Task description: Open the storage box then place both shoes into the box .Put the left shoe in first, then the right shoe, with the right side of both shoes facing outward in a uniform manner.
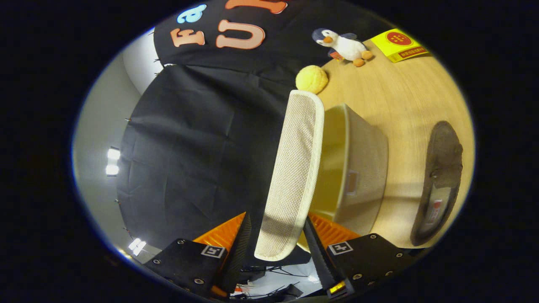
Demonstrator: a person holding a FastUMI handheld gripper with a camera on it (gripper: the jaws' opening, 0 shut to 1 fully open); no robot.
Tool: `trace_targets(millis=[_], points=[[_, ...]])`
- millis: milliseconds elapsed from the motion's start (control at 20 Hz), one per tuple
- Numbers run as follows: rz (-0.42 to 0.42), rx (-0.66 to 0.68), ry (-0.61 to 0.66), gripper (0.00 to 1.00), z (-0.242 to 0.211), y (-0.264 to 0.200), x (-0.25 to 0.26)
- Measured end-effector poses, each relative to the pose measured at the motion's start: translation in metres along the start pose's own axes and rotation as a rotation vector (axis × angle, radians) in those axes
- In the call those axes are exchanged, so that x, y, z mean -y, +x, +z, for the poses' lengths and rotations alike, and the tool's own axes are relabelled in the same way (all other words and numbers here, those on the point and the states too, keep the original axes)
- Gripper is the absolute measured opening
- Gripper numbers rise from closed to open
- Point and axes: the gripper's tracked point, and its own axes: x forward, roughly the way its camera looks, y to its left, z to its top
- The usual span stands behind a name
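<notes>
**Woven lid lifted clear of the box**

Woven cream fabric covers the lid (294,168), which stands on edge between the two fingers of the tool (278,248). The fingers sit narrow, one on each face of the lid near its closer end; whether both actually press on it cannot be told. Just past the lid, toward 3 o'clock, the storage box (358,168) stands open on the wooden bench (404,101), its pale yellowish inside showing and a small label holder on its outer wall. Farther toward 3 o'clock, apart from the box, a dark shoe (440,176) lies on the bench. Beyond the far end of the lid, at about 12 o'clock, sits a yellow ball (311,79); toward 1 o'clock are a toy penguin (343,44) and a yellow card (398,44).
</notes>
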Motion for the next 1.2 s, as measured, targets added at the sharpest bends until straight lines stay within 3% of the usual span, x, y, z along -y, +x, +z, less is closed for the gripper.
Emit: trace_targets(millis=[150, 300, 500, 850, 1200], points=[[0.01, 0.021, -0.091, 0.63, 0.014, 0.01, -0.03], [0.019, 0.067, -0.141, 0.37, 0.033, 0.035, -0.057], [0.057, 0.092, -0.205, 0.21, 0.036, 0.069, -0.1], [0.042, 0.05, -0.227, 0.19, 0.013, 0.152, -0.138], [-0.039, 0.025, -0.191, 0.2, 0.001, 0.234, -0.147]])
